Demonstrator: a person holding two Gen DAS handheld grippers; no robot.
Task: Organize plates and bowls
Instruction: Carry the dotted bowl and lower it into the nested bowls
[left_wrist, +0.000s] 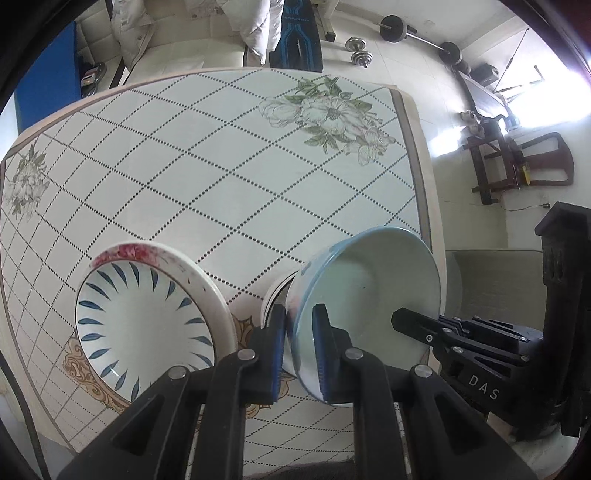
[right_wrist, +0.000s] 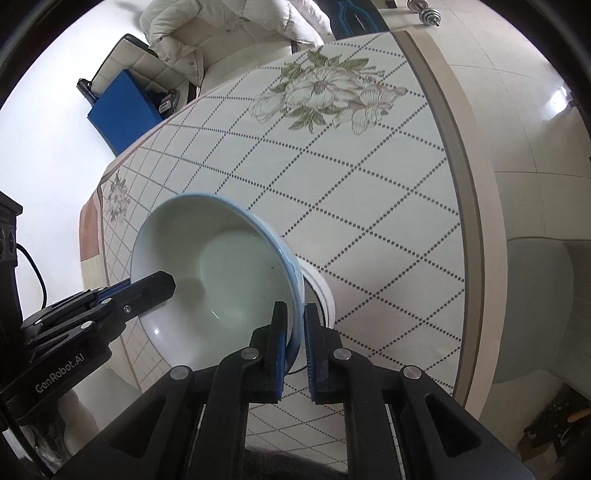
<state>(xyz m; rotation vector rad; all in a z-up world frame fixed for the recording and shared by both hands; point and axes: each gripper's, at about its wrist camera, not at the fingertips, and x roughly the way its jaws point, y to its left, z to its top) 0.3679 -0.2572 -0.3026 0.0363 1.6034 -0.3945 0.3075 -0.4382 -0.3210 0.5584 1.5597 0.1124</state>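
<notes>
A pale blue bowl (left_wrist: 365, 291) is held tilted above the tiled table, gripped from both sides. My left gripper (left_wrist: 299, 347) is shut on its near-left rim. My right gripper (right_wrist: 295, 332) is shut on the opposite rim of the same bowl (right_wrist: 221, 266). The right gripper also shows in the left wrist view (left_wrist: 417, 325), and the left gripper shows in the right wrist view (right_wrist: 147, 288). A white plate (right_wrist: 325, 295) lies under the bowl, mostly hidden. A white bowl with blue leaf strokes and a pink floral rim (left_wrist: 147, 314) stands left of the blue bowl.
The table (left_wrist: 221, 166) has a dotted diamond pattern and flower prints, its right edge (left_wrist: 424, 184) close by. A grey seat (right_wrist: 535, 295) stands beyond the table's right edge. A sofa with white jackets (left_wrist: 166, 48), dumbbells (left_wrist: 358, 51) and wooden chairs (left_wrist: 517, 162) stand farther off.
</notes>
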